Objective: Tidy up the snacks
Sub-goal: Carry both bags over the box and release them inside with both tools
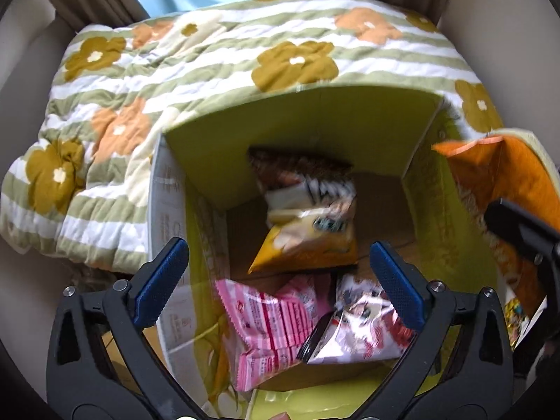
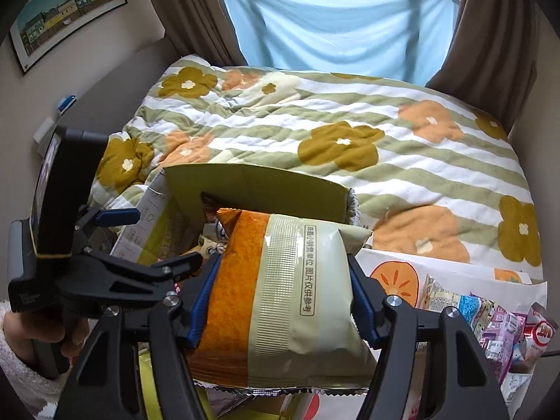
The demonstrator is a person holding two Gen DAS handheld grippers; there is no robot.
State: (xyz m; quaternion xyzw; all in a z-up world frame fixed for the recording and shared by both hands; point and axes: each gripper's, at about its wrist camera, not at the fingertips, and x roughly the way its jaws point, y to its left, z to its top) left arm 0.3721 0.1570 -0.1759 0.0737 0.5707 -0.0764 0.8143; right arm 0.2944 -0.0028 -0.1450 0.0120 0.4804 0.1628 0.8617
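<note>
A green cardboard box [image 1: 297, 122] stands open on the bed. Inside lie a yellow-and-white snack bag [image 1: 308, 224], a pink packet [image 1: 269, 322] and a white-and-red packet [image 1: 364, 325]. My left gripper [image 1: 276, 280] is open and empty, its blue pads spread just above the box. My right gripper [image 2: 283, 297] is shut on an orange-and-cream snack bag [image 2: 280, 294], held over the box's [image 2: 255, 185] right side. That bag shows at the right edge of the left wrist view [image 1: 497, 182]. The left gripper shows in the right wrist view [image 2: 115, 217].
A floral green-striped quilt [image 2: 315, 119] covers the bed behind the box. A white box with orange fruit print [image 2: 395, 280] at the right holds several more snack packets [image 2: 490, 318]. Brown curtains and a light-blue sheet hang at the back.
</note>
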